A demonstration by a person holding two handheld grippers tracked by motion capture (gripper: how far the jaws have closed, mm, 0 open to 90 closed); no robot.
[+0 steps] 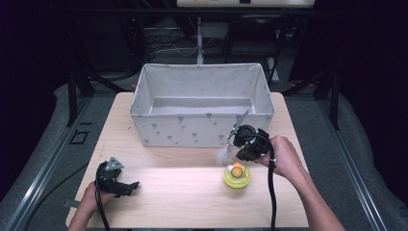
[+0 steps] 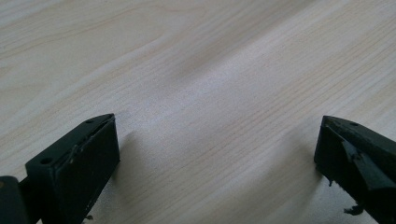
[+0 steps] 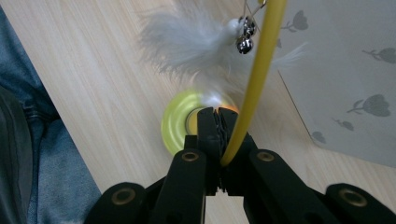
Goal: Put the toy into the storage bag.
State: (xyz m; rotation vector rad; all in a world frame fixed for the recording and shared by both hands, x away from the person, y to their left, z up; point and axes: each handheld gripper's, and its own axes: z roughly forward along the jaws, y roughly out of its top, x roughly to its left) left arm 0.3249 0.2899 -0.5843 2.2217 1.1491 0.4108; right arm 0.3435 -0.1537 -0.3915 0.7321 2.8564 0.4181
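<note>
A cat toy stands on the table at the front right: a round yellow base (image 1: 237, 180) with an orange ball (image 1: 236, 171) on top. A thin yellow wand (image 3: 260, 65) rises from it, and a white feather tuft (image 3: 187, 42) with small silver bells (image 3: 244, 41) hangs off its upper part. My right gripper (image 3: 217, 113) is shut on the wand, just above the base (image 3: 173, 126). In the high view that gripper (image 1: 240, 144) sits right in front of the bin, with the feather (image 1: 223, 154) beside it. My left gripper (image 1: 131, 187) is open low over bare wood (image 2: 217, 140) at the front left.
A large grey fabric bin (image 1: 202, 127) with a small printed pattern stands at the back middle of the wooden table (image 1: 168, 192); its wall (image 3: 345, 70) is close to the wand. Blue denim (image 3: 28, 140) shows past the table edge.
</note>
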